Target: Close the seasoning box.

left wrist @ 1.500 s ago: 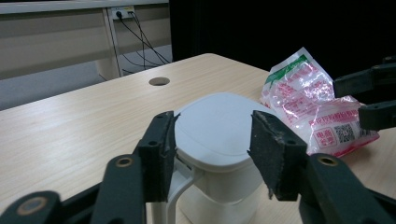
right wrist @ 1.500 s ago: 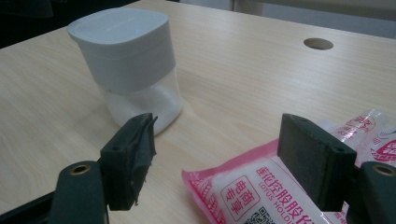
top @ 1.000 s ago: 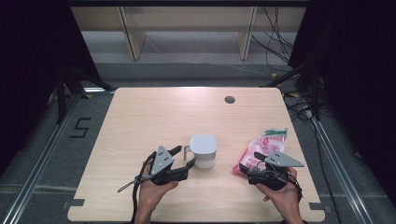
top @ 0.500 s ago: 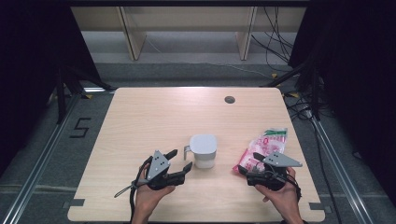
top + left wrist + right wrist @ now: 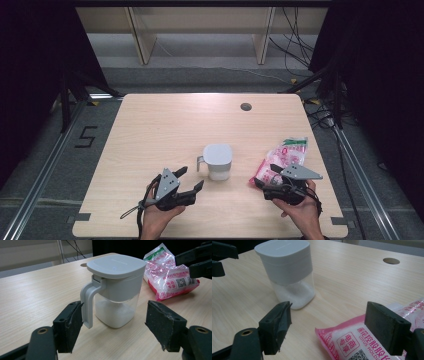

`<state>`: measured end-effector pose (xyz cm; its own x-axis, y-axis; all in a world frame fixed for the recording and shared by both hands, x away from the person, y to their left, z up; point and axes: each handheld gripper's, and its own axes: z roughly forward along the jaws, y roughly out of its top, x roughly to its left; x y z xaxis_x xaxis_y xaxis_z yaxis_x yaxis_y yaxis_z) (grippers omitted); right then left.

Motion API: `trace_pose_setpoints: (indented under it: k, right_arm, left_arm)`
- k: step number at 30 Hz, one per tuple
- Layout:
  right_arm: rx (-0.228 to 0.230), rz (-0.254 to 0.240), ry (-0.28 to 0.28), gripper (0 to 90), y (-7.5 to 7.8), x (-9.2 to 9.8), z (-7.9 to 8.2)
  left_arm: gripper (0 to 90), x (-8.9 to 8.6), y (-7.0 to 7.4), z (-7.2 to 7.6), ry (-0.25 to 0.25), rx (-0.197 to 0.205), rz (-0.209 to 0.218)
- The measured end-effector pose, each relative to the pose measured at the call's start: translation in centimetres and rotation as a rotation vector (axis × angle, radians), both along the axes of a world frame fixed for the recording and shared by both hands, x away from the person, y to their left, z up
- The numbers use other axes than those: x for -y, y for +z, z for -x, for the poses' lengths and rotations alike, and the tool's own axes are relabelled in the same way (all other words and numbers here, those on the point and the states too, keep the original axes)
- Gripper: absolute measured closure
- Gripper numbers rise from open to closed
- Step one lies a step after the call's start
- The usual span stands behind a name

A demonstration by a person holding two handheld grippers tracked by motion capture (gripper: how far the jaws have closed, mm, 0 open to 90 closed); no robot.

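A clear jug (image 5: 217, 161) with a grey lid and handle, white powder in its bottom, stands upright at the table's middle front. My left gripper (image 5: 191, 178) sits just short of it on the left, open; its jaws have just been opening and nothing is between them. In the left gripper view the jug (image 5: 115, 287) stands beyond the pads, its handle near the left one. A pink and white bag (image 5: 282, 157) lies to the right. My right gripper (image 5: 265, 176) stands open at the bag's near end, with the bag's corner (image 5: 344, 340) between the jaws, untouched.
A round cable hole (image 5: 245, 106) sits in the wooden table (image 5: 165, 130) near its far edge. Beyond the table stand pale shelf legs (image 5: 140, 35). Cables (image 5: 320, 107) run along the floor at the right, and a floor mark "5" (image 5: 86, 136) is at the left.
My left gripper has drawn back from the jug's handle toward the front edge, and its jaws stand a little wider. The right gripper and the bag have stayed put.
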<state>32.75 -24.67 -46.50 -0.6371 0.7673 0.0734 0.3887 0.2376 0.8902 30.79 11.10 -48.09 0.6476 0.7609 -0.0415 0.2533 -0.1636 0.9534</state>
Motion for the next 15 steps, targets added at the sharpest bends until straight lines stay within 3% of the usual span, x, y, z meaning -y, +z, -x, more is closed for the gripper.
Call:
trace_pose_setpoints:
  k: [3,12,15]
  right_arm:
    - [0.006,0.026,-0.009,22.4,0.0,0.1,0.0]
    - [0.007,0.012,0.007,22.4,0.1,-0.1,0.2]
    - [-0.013,0.022,0.001,22.3,0.1,-0.1,0.4]
  left_arm:
    - [28.8,0.0,-0.2,0.2,0.005,-0.003,-0.009]
    - [28.3,0.0,-1.1,1.0,0.010,-0.018,-0.008]
    - [28.2,0.0,-1.3,1.3,0.009,-0.023,-0.012]
